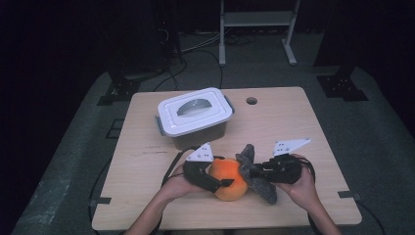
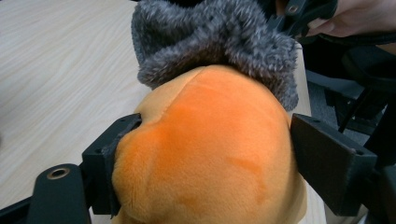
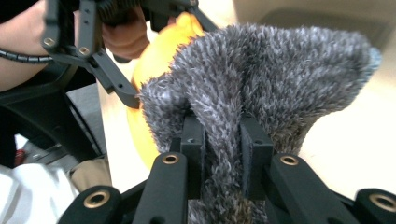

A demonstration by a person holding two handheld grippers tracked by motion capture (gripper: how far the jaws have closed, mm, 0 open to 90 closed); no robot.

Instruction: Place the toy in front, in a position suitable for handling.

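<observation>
An orange plush ball (image 1: 229,186) lies near the front edge of the wooden table (image 1: 303,127), with a grey fuzzy cloth (image 1: 257,182) draped against its right side. My left gripper (image 1: 221,182) comes in from the left and its jaws are pressed on both flanks of the ball (image 2: 210,140); in the left gripper view the left pad dents the plush. My right gripper (image 1: 255,172) comes in from the right and is shut on a fold of the grey cloth (image 3: 261,70), pinched tight between its pads (image 3: 194,140). The cloth (image 2: 219,37) hangs over the far side of the ball.
A white lidded plastic box (image 1: 195,116) stands behind the ball at the table's middle left. A round cable hole (image 1: 251,101) sits near the far edge. Beyond the table, on the dark floor, stand a metal frame (image 1: 257,19) and cables.
</observation>
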